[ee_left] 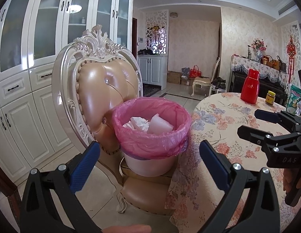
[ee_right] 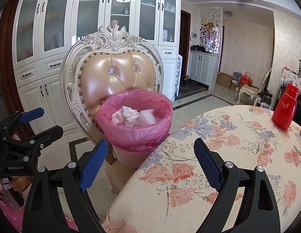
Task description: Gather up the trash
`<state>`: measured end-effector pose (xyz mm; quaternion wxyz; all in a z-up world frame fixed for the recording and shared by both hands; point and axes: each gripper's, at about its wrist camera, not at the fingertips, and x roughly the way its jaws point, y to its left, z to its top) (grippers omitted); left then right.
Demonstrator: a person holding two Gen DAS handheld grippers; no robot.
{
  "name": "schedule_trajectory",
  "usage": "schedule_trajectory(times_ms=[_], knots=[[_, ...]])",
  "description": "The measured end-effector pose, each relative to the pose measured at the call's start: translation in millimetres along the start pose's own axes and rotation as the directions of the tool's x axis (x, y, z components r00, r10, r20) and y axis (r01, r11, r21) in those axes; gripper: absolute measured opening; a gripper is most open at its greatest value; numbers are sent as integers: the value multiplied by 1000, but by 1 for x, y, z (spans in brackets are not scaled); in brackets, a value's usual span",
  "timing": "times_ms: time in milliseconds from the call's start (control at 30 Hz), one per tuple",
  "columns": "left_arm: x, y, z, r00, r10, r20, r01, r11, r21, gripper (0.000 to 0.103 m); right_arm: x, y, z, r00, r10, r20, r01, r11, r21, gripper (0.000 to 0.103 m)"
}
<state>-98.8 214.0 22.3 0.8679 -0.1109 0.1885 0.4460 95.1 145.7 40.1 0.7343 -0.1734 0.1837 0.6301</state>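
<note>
A white bin lined with a pink bag [ee_left: 152, 134] stands on the seat of an ornate chair [ee_left: 103, 89], beside the table. Crumpled white tissues [ee_left: 137, 124] and a pale foam piece [ee_left: 160, 125] lie inside it. The bin also shows in the right wrist view [ee_right: 136, 124], with tissues [ee_right: 127, 114] in it. My left gripper [ee_left: 150, 161] is open and empty, facing the bin from in front. My right gripper [ee_right: 150, 163] is open and empty over the table edge; it also shows in the left wrist view [ee_left: 253, 124]. The left gripper appears in the right wrist view [ee_right: 43, 122].
A round table with a floral cloth [ee_right: 218, 155] fills the right side. On it stand a red flask [ee_left: 250, 87], a small yellow-lidded jar [ee_left: 270, 97] and a green packet [ee_left: 294, 101]. White cabinets [ee_left: 33, 77] line the left wall. Tiled floor lies beyond.
</note>
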Motion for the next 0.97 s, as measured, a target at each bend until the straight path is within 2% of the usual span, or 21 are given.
schedule_trajectory(times_ms=[433,633,733,967], knots=[[1,0,-1,1000,-4,5,4,1000,2,99,1,1,0,1000,4,-5,-4,1000,0,84],[0,-3,-3,999,26,21,-27,999,28,99,2,1,-1,1000,1,-10,-1,1000,-3,84],[2,2,-2,1000,7,13,-7,1000,15,98,3,1,-1,1000,1,-11,-1,1000,-1,84],[5,9,-2,1000,10,3,-10,1000,-11,98,4,3,-2,1000,2,-13,-2,1000,-6,84]])
